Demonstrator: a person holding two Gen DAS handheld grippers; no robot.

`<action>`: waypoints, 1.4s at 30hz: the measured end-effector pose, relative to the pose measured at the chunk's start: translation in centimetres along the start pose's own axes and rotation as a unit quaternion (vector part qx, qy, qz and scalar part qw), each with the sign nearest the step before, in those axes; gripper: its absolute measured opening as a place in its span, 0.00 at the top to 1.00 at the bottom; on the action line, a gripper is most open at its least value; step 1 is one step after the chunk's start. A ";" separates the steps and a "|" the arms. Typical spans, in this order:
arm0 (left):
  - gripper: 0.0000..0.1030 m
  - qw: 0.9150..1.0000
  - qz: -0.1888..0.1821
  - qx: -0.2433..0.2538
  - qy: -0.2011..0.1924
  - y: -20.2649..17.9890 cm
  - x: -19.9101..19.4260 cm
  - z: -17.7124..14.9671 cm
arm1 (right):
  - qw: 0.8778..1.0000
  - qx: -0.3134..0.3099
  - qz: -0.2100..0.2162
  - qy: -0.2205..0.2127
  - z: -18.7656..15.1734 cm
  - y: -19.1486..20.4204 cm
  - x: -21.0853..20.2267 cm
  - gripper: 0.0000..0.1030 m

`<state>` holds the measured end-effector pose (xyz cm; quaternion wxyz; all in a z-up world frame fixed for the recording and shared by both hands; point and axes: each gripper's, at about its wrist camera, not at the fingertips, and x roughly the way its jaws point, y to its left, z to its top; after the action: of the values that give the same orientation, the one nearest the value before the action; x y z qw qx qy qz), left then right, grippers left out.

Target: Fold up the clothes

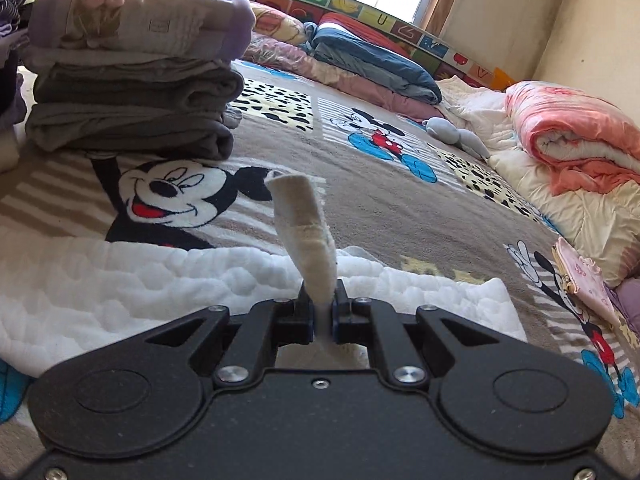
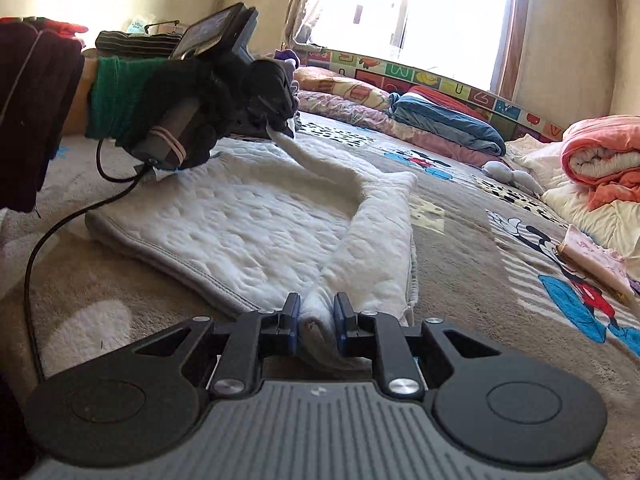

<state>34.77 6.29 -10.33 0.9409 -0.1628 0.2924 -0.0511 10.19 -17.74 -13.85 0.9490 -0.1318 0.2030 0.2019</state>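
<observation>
Left gripper [image 1: 323, 312] I've got clamped on a fold of the white quilted garment [image 2: 248, 216]; right gripper [image 2: 317, 322] pinches its near edge, the rest lying flat on the cartoon-print carpet [image 1: 360, 200] by the stack of folded clothes [image 1: 136, 76]

My left gripper [image 1: 322, 316] clamped on a strip of the quilted garment [image 1: 120, 288] lying on the carpet [image 1: 360, 200] before me, my right gripper [image 2: 316, 320] pinching its near folded edge, folded stack [image 1: 132, 92] beyond at left, rolled bedding [image 1: 572, 136] far right.
</observation>
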 end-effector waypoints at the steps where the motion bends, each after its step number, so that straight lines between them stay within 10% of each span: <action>1: 0.94 1.000 -0.003 0.000 0.001 0.1 0.2 -0.1 | 1.000 -0.002 0.001 -0.005 -0.1 0.0 0.0 0.81; 9: 0.58 0.998 0.039 0.044 -0.011 -0.3 -2.5 -0.2 | 1.000 -0.005 0.009 -0.017 0.0 0.5 -0.1 0.74; 16: 0.58 0.990 0.047 0.110 -0.068 -2.9 -9.9 -2.8 | 0.998 -0.011 0.029 -0.062 0.8 0.4 -4.2 0.59; 24: 0.62 0.983 -0.139 0.120 0.012 -9.0 -9.1 -5.6 | 0.996 0.062 -0.008 -0.059 0.4 -4.8 -4.8 0.66; 30: 0.67 0.969 -0.193 0.146 0.043 -11.3 -7.1 -8.5 | 0.996 0.076 0.002 -0.041 -0.8 -4.8 -1.3 0.70; 34: 0.65 0.968 -0.123 0.199 0.085 -11.9 -3.8 -10.3 | 0.997 0.071 0.013 -0.012 -0.9 -4.3 0.2 0.70; 42: 0.66 0.970 -0.118 0.207 0.055 -11.2 -5.8 -8.8 | 0.999 0.031 0.029 -0.005 3.0 -5.3 -0.5 0.71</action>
<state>25.02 -5.61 -10.26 0.9239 0.0058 0.3057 -0.2299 13.08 -21.59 -10.13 0.9473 -0.0957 0.2085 0.2233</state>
